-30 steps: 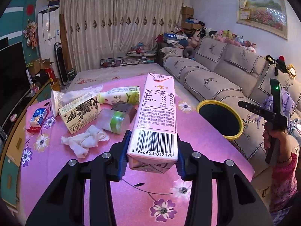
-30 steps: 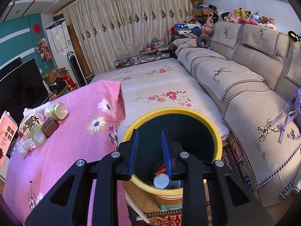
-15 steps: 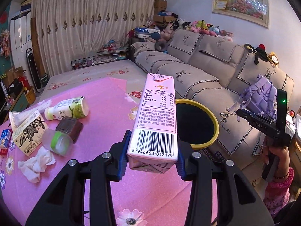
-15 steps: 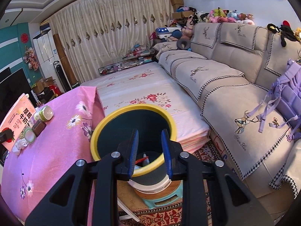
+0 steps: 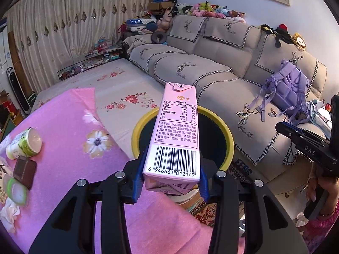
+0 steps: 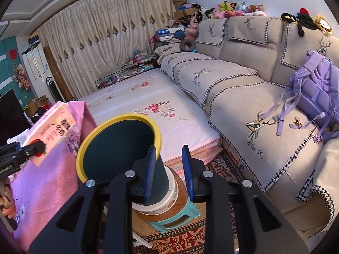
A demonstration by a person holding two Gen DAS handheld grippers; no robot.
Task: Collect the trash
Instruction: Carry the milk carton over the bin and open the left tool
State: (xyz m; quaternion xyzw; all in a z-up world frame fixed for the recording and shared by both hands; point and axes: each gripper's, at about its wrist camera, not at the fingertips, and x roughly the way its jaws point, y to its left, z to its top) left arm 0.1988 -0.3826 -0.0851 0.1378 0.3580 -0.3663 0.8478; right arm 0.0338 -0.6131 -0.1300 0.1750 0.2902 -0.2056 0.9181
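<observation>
**Carton held over the bin's near rim**

The left gripper pinches a pink carton by its bottom end, the blue pads pressed against its two narrow sides. The carton's long axis runs away from the gripper, along the fingers: the barcode end sits between the pads, and the folded top points forward and up toward the sofa. Its printed nutrition panel faces the left wrist camera. In that view the carton crosses the near rim of the yellow-rimmed bin, which stands just off the edge of the pink cloth. From the right wrist camera the carton shows at the left, tilted, beside the bin.

The right gripper holds nothing; its fingers stand a little apart, with the bin's outer wall seen behind the gap. The bin rests on a stool.

On the cloth lie a cup, a brown wrapper and a tissue.
</observation>
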